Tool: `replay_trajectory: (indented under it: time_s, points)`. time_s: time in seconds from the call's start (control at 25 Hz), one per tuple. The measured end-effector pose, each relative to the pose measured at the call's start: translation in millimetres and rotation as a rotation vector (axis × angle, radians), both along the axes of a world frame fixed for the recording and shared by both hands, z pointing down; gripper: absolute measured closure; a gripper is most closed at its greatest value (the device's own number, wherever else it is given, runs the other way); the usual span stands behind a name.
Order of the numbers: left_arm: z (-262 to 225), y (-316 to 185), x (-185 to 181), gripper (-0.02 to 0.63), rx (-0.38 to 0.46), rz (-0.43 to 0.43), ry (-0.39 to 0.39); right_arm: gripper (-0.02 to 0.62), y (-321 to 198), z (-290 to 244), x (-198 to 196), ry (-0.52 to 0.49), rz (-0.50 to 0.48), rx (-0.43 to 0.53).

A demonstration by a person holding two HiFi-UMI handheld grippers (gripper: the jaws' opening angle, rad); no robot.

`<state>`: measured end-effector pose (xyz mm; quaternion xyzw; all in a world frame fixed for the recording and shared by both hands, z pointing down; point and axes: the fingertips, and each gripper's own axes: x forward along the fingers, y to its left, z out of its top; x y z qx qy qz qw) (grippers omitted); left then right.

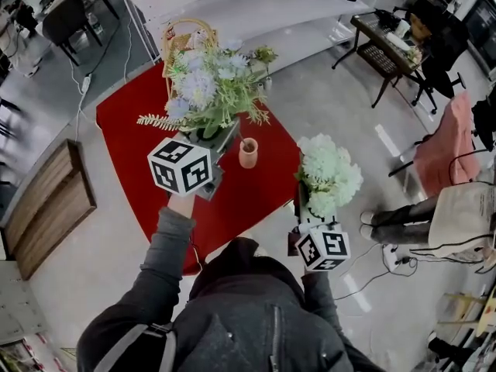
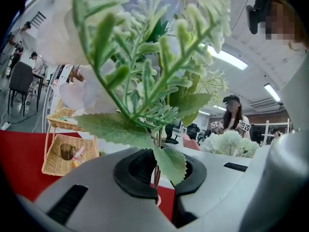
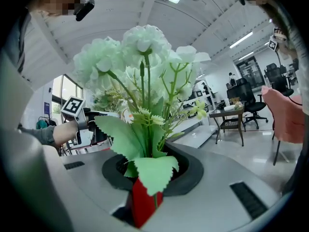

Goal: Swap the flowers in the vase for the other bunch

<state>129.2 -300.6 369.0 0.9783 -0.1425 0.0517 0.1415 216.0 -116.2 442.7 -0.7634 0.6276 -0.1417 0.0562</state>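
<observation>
A small pink vase (image 1: 248, 153) stands on the red table (image 1: 132, 115) with no flowers in it. My left gripper (image 1: 212, 144) is just left of the vase, shut on the stems of a blue-and-lavender bunch (image 1: 206, 85) with green fern sprigs. In the left gripper view the stems (image 2: 156, 170) are pinched in that gripper (image 2: 157, 174). My right gripper (image 1: 308, 217) is off the table's right corner, shut on the stems of a pale green-white hydrangea bunch (image 1: 328, 175). The right gripper view shows this bunch (image 3: 142, 57) upright in the gripper (image 3: 145, 174).
A wicker basket (image 1: 186, 41) stands at the table's far edge and also shows in the left gripper view (image 2: 65, 151). A wooden panel (image 1: 46, 204) lies on the floor at left. At right are a pink-draped chair (image 1: 446, 138) and a person's legs (image 1: 395, 223).
</observation>
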Motion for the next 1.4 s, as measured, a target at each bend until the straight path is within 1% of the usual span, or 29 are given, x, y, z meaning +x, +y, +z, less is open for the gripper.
replay_trajectory:
  time_s: [0.28,0.48,0.76,0.96,1.2,1.4]
  points:
    - [33.5,3.5,15.0,0.578,-0.002,0.023,-0.052,0.505,-2.8,5.6,4.8,-0.002,0.006,-0.016]
    - [53.1,5.6,24.2,0.578,0.003,0.035,-0.065,0.505,-3.1,9.8,7.6,0.0,0.01,-0.029]
    - [76.6,9.5,30.2,0.58,0.011,0.046,-0.109,0.505,-3.3,14.3,11.5,-0.005,0.017,-0.043]
    - [91.0,12.3,32.0,0.578,0.019,0.024,-0.138,0.505,-2.8,16.7,12.6,-0.006,0.013,-0.053]
    - [104.8,15.5,33.9,0.58,0.057,0.03,-0.184,0.505,-3.3,16.2,14.8,0.001,0.018,-0.056]
    - [112.2,16.4,34.2,0.58,0.063,0.032,-0.203,0.505,-3.4,15.0,17.2,0.004,0.027,-0.061]
